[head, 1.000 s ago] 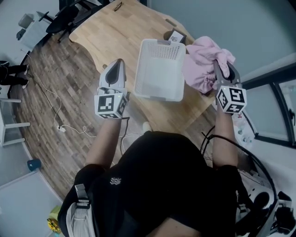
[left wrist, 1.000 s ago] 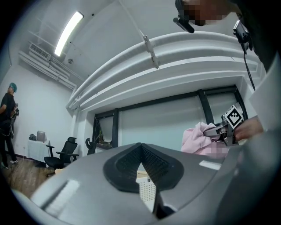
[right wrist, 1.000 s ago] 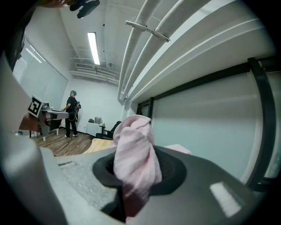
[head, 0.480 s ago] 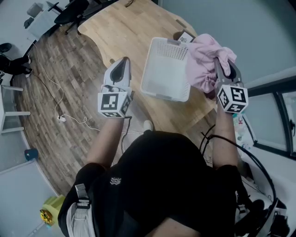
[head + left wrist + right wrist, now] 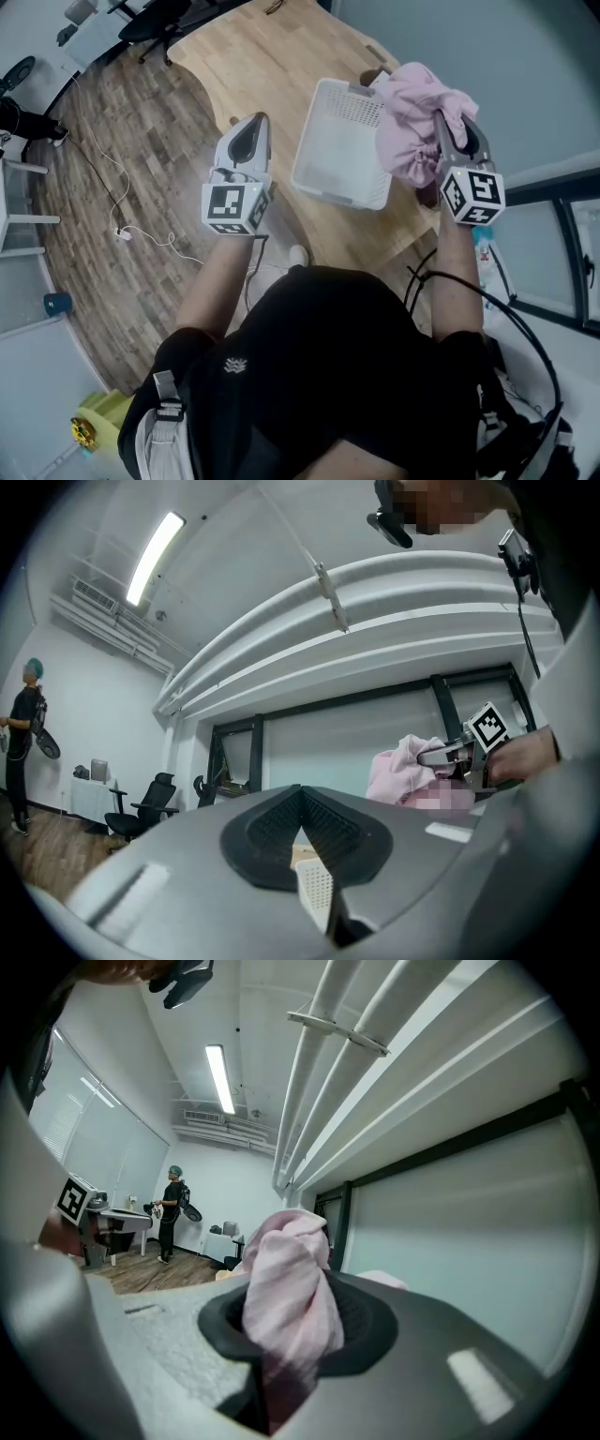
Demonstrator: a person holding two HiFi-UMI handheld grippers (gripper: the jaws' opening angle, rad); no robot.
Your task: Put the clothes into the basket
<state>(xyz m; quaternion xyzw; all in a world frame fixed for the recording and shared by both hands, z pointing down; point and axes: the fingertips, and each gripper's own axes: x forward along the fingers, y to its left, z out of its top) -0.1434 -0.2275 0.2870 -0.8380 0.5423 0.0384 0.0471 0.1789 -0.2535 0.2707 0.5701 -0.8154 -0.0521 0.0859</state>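
Slightly higher than a second ago, the pink garment [image 5: 417, 122] now overlaps the near right corner of the basket in the head view, where earlier it hung just beside that side. The right gripper [image 5: 454, 136] carrying it has come up and inward with it. The basket and the left gripper sit much as they did.

The garment is bunched and off the table, hanging over the right rim of the white basket [image 5: 337, 150]. The right gripper's jaws are closed down on a thick fold of the pink cloth, which fills the space between its pads and spills out both ways. The basket has perforated walls, looks empty inside, and stands on the wooden table [image 5: 272, 66].

The left gripper [image 5: 255, 129] hovers just beside the basket's left side with its jaws brought together and nothing between them.

The step in hand appears to be the carry: the clothing is gripped and lifted but not yet inside. The next move likely calls for bringing the bundle over the middle of the basket, lowering it past the rim, then parting the jaws so the cloth drops in without a trailing fold catching on the edge.

No brand or readable writing shows. Each gripper bears a cube [image 5: 472, 195] printed with black-and-white square markers, which are patterns and not words. A small dark object [image 5: 374, 74] sits behind the basket's far corner, too hidden to read.
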